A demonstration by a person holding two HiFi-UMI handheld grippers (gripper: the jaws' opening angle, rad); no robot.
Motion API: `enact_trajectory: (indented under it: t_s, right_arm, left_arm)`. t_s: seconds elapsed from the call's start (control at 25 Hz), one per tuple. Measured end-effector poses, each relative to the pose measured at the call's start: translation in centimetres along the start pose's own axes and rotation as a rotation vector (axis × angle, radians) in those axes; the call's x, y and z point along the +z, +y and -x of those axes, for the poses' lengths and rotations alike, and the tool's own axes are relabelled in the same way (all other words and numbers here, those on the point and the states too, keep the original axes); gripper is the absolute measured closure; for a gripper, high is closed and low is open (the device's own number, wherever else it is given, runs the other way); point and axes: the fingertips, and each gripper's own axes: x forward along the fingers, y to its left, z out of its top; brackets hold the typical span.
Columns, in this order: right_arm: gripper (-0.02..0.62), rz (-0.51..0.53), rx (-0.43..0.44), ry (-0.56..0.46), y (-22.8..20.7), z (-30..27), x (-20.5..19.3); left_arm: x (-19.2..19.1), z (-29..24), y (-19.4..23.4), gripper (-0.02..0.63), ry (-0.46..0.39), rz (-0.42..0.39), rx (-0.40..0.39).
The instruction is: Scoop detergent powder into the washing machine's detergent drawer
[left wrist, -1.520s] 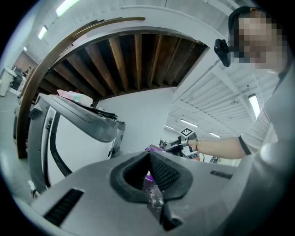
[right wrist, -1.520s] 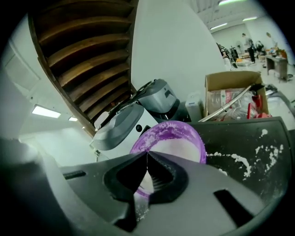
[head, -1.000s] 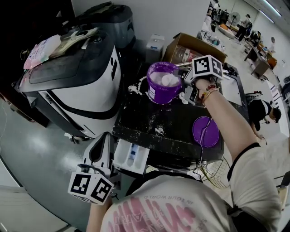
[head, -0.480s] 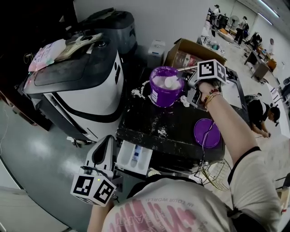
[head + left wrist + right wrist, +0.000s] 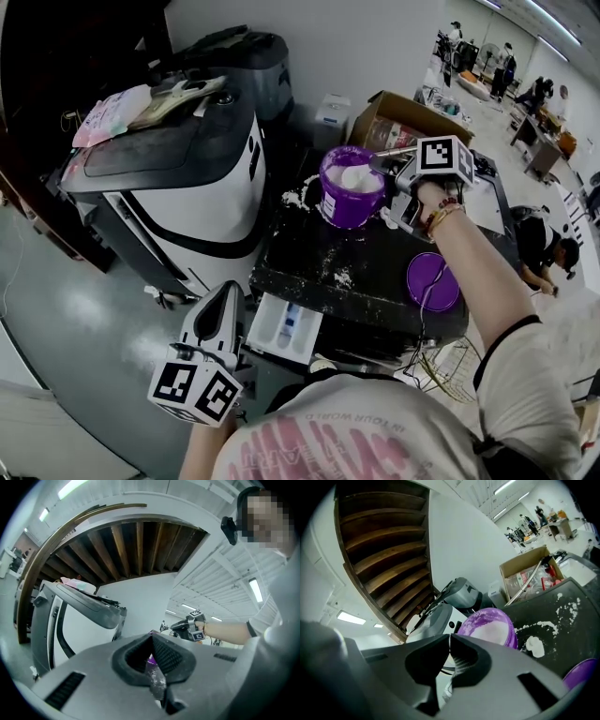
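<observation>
A purple tub [image 5: 349,202] of white detergent powder stands at the back of the black washer top [image 5: 375,281]. My right gripper [image 5: 378,163] is at the tub's right rim, shut on the handle of a white scoop [image 5: 354,176] that sits heaped over the powder. In the right gripper view the closed jaws [image 5: 450,637] hide the scoop, and the tub [image 5: 490,629] shows just beyond them. The white detergent drawer [image 5: 284,325] stands pulled open at the washer's front. My left gripper [image 5: 226,289] hovers just left of the drawer, shut, with nothing visibly held [image 5: 152,638].
The tub's purple lid [image 5: 432,280] lies on the washer's right side. Spilled powder [image 5: 341,276] dusts the top. A white-and-black machine [image 5: 178,178] stands to the left, a cardboard box [image 5: 405,114] behind, a wire basket [image 5: 441,364] at the right. A person [image 5: 542,251] crouches beyond.
The right gripper has lifted slightly with the scoop at the tub's rim. The left gripper has kept still beside the drawer.
</observation>
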Motion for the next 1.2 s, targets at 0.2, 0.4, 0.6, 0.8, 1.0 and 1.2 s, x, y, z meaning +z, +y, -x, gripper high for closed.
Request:
enact_trajectory:
  t_s: [0.2, 0.4, 0.6, 0.8, 1.0, 1.2]
  right_arm:
    - [0.594, -0.019, 0.031, 0.004, 1.2, 0.4, -1.4]
    - [0.594, -0.018, 0.051, 0.03, 2.4, 1.0, -3.3]
    - [0.594, -0.009, 0.07, 0.065, 3.6, 1.4, -5.8]
    - [0.594, -0.005, 0.088, 0.106, 4.5, 1.7, -8.6]
    - [0.594, -0.004, 0.118, 0.133, 5.5, 2.3, -10.8]
    - [0.594, -0.001, 0.159, 0.165, 6.8, 2.7, -12.8]
  left_arm:
    - [0.1, 0.7, 0.1, 0.603, -0.007, -0.006, 0.001]
    - [0.6, 1.3, 0.0, 0.603, -0.024, 0.003, 0.003]
    - [0.7, 1.9, -0.3, 0.603, -0.03, 0.011, -0.006]
    - [0.6, 2.6, -0.6, 0.603, -0.025, 0.007, -0.015]
    - [0.3, 3.4, -0.9, 0.603, -0.019, -0.003, -0.015]
    - [-0.2, 3.9, -0.9, 0.603, -0.003, -0.009, -0.006]
